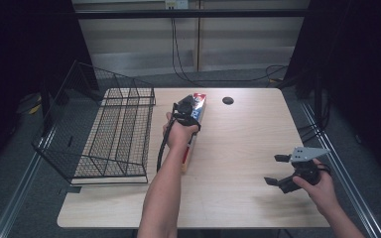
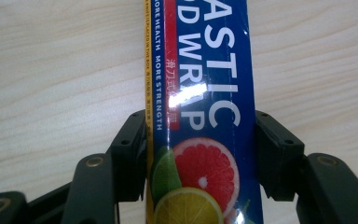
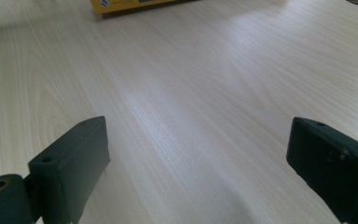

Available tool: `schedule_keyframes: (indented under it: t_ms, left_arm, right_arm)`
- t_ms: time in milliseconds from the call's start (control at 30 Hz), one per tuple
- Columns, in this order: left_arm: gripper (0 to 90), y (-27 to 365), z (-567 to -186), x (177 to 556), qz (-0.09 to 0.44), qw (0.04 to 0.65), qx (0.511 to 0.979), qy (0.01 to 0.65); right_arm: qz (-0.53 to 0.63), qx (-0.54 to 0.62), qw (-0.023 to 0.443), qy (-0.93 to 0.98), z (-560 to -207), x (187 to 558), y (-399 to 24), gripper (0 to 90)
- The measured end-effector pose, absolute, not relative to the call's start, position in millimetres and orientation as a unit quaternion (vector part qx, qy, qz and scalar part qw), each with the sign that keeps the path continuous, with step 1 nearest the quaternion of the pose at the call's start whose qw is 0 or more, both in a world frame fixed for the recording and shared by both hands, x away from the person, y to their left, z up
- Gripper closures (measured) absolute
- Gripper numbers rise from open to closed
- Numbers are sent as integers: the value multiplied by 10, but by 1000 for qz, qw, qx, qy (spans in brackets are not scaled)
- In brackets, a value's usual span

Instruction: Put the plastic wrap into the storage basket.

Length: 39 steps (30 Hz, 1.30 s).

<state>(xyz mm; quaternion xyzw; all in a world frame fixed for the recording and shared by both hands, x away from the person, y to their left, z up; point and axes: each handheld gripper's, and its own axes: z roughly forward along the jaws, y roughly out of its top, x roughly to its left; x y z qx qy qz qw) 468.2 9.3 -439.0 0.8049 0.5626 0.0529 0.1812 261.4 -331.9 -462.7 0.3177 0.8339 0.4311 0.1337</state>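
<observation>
A long plastic wrap box [image 1: 201, 102], blue and red with a yellow edge, lies lengthwise on the wooden table [image 1: 243, 134] just right of the wire basket. My left gripper [image 1: 186, 113] comes down on its far half. In the left gripper view the left gripper [image 2: 200, 122] is shut on the box [image 2: 205, 70], a pad pressed against each long side beside the printed citrus fruit. My right gripper [image 1: 273, 169] hovers at the table's near right, open, with nothing between its jaws. The right gripper [image 3: 198, 135] looks across bare wood toward the box's yellow end [image 3: 130, 4].
A black wire basket [image 1: 114, 134] stands on the table's left side, tipped open toward the left. A round cable hole [image 1: 227, 100] lies near the far edge. Cables hang behind the table, and bare wood lies between the two hands.
</observation>
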Motion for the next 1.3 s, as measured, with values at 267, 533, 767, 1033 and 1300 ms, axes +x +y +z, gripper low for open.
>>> schedule_keyframes:
  t_ms: [267, 533, 767, 1033, 1300]
  left_arm:
    - [441, 171, -4253, 4648, 37, 187, 809, 556]
    - [443, 266, -4113, 4616, 29, 187, 811, 553]
    - [448, 321, -4000, 4591, 29, 192, 810, 553]
    - [448, 375, -3901, 4585, 26, 191, 809, 556]
    - [449, 433, -3796, 4573, 25, 195, 805, 560]
  right_arm:
    - [430, 316, 135, 835, -4626, 2615, -3317, 56]
    - [431, 315, 135, 835, -4627, 2618, -3316, 56]
    - [431, 316, 136, 834, -4626, 2620, -3312, 56]
    - [432, 315, 135, 834, -4623, 2619, -3315, 56]
    - [432, 318, 140, 832, -4618, 2618, -3310, 56]
